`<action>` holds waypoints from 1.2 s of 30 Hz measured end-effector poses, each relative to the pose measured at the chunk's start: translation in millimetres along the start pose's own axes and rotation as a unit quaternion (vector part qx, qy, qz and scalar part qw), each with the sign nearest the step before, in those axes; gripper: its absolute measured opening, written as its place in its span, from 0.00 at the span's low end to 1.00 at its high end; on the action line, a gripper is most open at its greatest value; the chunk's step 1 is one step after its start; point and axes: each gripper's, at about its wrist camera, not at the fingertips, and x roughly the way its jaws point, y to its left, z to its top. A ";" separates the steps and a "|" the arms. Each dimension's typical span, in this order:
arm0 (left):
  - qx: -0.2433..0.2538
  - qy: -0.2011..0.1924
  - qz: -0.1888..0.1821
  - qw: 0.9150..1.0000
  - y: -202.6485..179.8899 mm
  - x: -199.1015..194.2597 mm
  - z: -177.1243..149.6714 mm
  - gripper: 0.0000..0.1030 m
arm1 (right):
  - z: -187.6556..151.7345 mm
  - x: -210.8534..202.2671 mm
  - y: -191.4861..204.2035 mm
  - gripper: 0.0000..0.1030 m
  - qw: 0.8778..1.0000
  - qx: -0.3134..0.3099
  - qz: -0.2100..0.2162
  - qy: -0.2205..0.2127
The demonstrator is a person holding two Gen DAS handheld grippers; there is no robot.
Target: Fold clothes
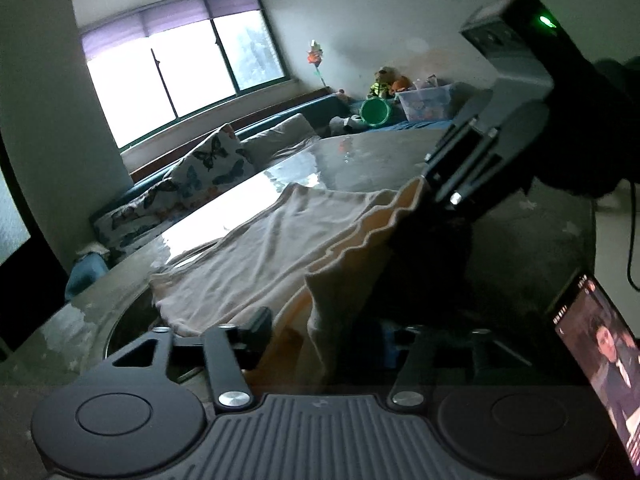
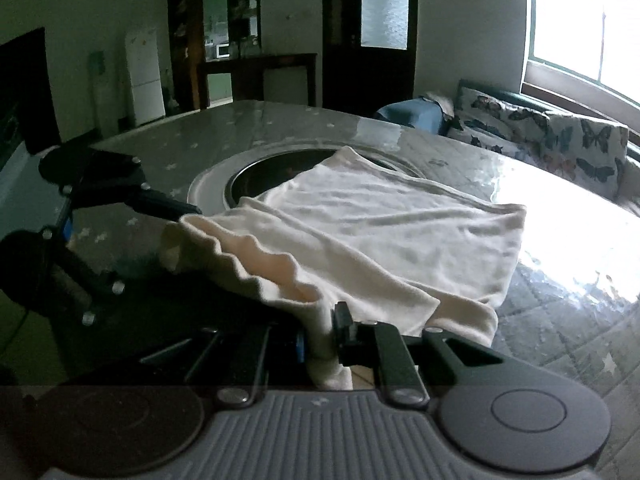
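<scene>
A: Now, right tool (image 2: 320, 336)?
B: Tilted downward, pinched tight on the cream garment's (image 2: 360, 232) near wavy hem.
A: Left tool (image 1: 328, 332)?
B: Angled down, jaws parted around the hem, not pressing. Garment spread on the bench (image 2: 280, 128).

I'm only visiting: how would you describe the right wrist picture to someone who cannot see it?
The right gripper pinches the near edge of a cream garment spread on a grey table. The left gripper reaches in from the left beside the cloth's wavy raised edge. A butterfly-print cushion lies under a bright window.
</scene>
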 end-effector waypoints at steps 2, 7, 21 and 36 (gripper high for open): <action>0.014 -0.003 -0.001 1.000 -3.6 -0.5 -0.6 0.63 | 0.2 -0.8 -1.1 0.12 1.000 0.006 0.002 -0.001; 0.040 0.000 -0.001 0.999 -10.7 4.9 -2.4 0.68 | 1.5 -2.4 -3.7 0.12 1.000 0.016 0.003 -0.001; 0.056 0.020 0.035 0.998 -5.9 36.6 -4.0 0.72 | 8.9 -6.5 -6.7 0.12 1.000 0.026 0.002 -0.008; 0.058 0.038 0.030 0.997 4.0 34.2 -9.6 0.17 | 2.0 -6.4 1.1 0.12 1.000 0.003 -0.007 -0.013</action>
